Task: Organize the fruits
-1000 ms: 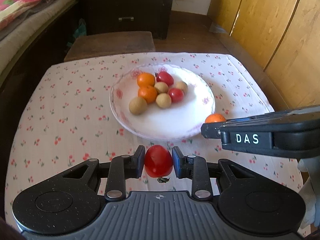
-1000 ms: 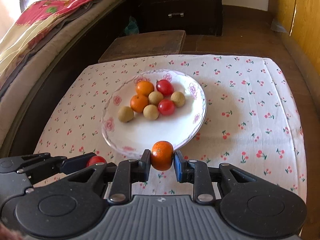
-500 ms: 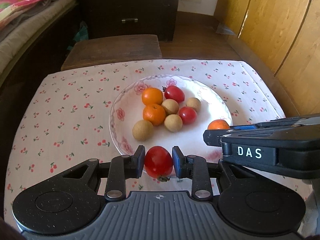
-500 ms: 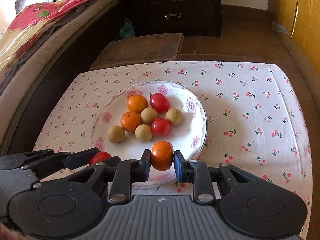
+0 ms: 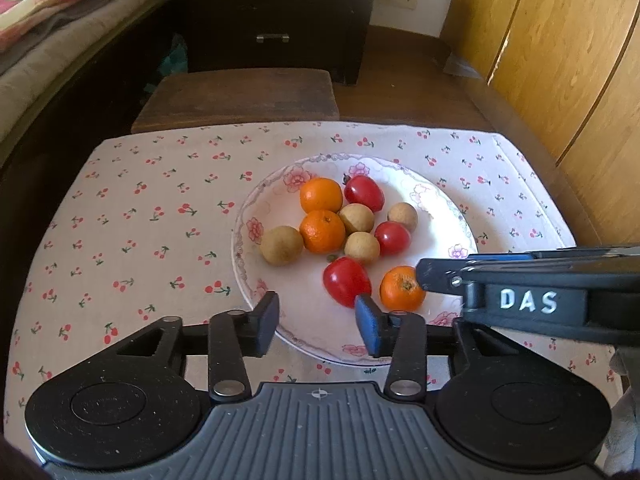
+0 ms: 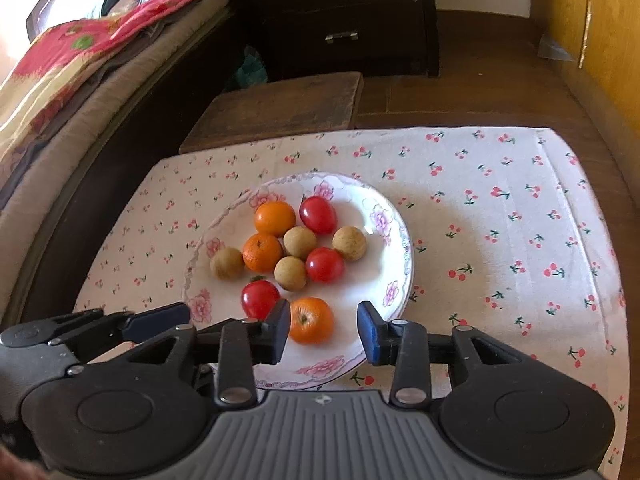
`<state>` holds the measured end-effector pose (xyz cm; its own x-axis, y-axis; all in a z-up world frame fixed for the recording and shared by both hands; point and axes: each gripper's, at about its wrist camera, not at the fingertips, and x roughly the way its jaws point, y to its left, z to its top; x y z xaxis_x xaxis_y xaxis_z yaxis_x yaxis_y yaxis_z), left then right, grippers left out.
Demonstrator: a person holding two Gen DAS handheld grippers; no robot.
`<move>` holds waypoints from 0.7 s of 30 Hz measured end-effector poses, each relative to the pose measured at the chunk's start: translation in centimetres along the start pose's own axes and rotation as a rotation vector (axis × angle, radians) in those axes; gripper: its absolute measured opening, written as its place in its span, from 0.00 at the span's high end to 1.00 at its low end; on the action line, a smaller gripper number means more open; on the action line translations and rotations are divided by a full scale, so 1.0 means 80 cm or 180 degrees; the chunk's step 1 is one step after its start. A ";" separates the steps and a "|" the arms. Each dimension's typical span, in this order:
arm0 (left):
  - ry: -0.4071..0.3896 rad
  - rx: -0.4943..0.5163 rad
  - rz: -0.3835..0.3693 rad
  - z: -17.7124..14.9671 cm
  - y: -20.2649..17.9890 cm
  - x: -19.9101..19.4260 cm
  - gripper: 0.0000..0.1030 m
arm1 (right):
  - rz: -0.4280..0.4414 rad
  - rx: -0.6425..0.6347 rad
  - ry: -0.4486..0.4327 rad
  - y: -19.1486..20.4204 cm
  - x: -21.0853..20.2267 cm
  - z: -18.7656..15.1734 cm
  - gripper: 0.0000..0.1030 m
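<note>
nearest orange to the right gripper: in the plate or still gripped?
In the plate. The small round orange rests on the white floral plate; the right gripper jaws are opening, with a clear gap at the blue pad.

Sitting on the cherry-print tablecloth (image 5: 140, 220), nearer its right edge: a white plate (image 5: 440, 216) with a pink flower rim, holding ten small fruits. Clustering toward the plate's far side: two glossy oranges (image 5: 321, 195) touching one another, one behind the other; an oval red tomato (image 5: 364, 193) with its stem end pointing left; a rounder red tomato (image 5: 392, 238); four dull tan round fruits (image 5: 281, 245), one lying apart at the plate's left rim. Resting nearer the plate's front edge, side by side and just apart: a larger red tomato (image 6: 260, 299) and an orange (image 6: 311, 320) showing its stem scar, both lying free on the plate.
</note>
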<state>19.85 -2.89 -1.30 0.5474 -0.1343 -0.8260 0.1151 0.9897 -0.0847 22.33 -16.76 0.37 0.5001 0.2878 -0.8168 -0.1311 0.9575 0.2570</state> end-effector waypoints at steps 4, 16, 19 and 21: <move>-0.0033 -0.0111 -0.0006 -0.009 0.009 -0.016 0.38 | -0.0080 0.0013 -0.0060 -0.001 -0.021 -0.008 0.62; -0.0153 -0.0110 0.0212 -0.060 0.002 -0.068 0.18 | -0.0189 -0.0025 -0.0077 0.011 -0.071 -0.068 0.60; -0.0174 -0.0188 0.0226 -0.075 0.005 -0.077 0.12 | -0.0241 -0.0036 -0.0109 0.014 -0.085 -0.085 0.60; -0.0188 -0.0216 0.0245 -0.085 0.006 -0.082 0.11 | -0.0271 -0.0058 -0.0108 0.017 -0.093 -0.098 0.60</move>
<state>10.71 -1.19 0.27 0.6007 -0.0583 -0.7974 0.0154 0.9980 -0.0614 11.72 -17.40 2.78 0.5387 0.2046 -0.8173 -0.1022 0.9788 0.1777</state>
